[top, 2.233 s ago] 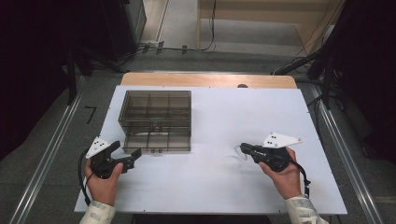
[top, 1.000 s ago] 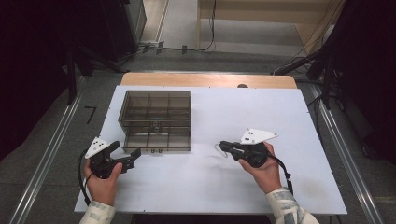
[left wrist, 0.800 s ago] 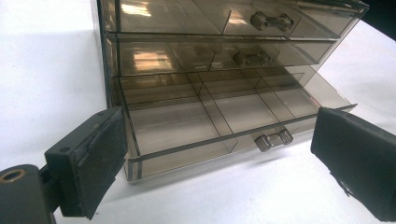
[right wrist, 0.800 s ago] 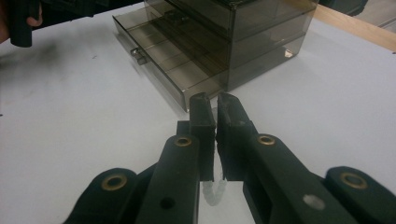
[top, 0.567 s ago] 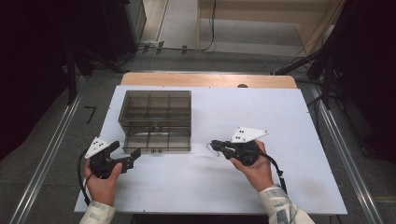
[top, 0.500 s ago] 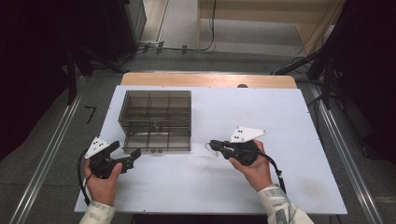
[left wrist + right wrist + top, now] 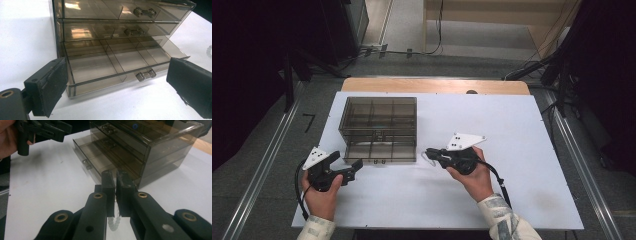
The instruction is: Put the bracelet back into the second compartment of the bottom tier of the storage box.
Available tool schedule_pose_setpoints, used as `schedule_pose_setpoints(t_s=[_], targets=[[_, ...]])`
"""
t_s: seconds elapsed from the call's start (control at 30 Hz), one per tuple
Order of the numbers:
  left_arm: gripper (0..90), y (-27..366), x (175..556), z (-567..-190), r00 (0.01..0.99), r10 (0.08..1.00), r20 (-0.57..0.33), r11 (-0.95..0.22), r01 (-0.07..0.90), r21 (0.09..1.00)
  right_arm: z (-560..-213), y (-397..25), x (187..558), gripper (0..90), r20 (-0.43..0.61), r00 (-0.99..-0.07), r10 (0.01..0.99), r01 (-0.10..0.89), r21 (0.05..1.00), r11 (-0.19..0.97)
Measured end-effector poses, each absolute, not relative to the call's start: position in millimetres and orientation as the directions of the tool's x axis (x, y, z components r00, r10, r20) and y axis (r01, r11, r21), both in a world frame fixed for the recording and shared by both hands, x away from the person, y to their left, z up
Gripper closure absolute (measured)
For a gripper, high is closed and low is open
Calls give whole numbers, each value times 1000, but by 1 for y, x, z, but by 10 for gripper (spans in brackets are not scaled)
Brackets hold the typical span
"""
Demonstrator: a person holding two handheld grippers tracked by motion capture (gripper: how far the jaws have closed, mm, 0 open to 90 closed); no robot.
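My right gripper (image 7: 115, 185) pinches a bracelet (image 7: 113, 222) near the open drawer (image 7: 110, 66); left gripper (image 7: 120, 82) spread; beads may snag the drawer's rim.

White table (image 7: 522, 125), wooden strip along its far edge. One smoked clear drawer box (image 7: 378, 129) stands directly on it, left of centre, nearer the far edge; its bottom drawer (image 7: 105, 67) is pulled open.

The drawer organiser (image 7: 120, 50) is gleaming as smoky, glossy clear plastic; the bead bracelet (image 7: 113, 221) is looking milky and smooth, the right tool (image 7: 115, 182) is showing matt black pads, and the counter (image 7: 512, 130) is lying white and matt.
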State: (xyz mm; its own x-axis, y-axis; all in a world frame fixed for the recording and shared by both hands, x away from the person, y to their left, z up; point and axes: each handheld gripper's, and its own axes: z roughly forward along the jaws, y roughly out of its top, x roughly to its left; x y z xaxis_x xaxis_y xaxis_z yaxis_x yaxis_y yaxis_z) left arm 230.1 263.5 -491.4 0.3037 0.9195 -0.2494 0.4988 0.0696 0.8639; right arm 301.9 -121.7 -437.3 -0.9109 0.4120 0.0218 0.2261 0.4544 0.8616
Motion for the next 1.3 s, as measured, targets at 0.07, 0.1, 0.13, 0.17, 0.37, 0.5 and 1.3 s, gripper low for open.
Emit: schedule_pose_setpoints(t_s=[0.07, 0.1, 0.13, 0.17, 0.37, 0.5, 1.3], targets=[[44, 264, 230, -491, 304, 919, -250, 70, 499, 864, -436, -118, 302, 835, 18, -913, 408, 222, 861, 457], [45, 264, 230, -491, 305, 919, -250, 70, 498, 865, -436, -116, 303, 835, 18, -914, 405, 220, 862, 457], [45, 264, 230, -491, 304, 919, -250, 70, 497, 865, -436, -114, 303, 835, 20, -915, 403, 220, 861, 458], [45, 264, 230, -491, 305, 919, -249, 70, 497, 865, -436, -113, 303, 835, 20, -916, 401, 220, 861, 458], [45, 264, 230, -491, 307, 918, -251, 70, 497, 865, -435, -103, 304, 835, 20, -920, 391, 216, 860, 462], [45, 264, 230, -491, 308, 918, -251, 70, 497, 865, -435, -97, 306, 835, 23, -922, 386, 215, 860, 464], [45, 265, 230, -491, 312, 915, -254, 71, 496, 866, -437, -60, 313, 835, 36, -940, 339, 201, 862, 465]])
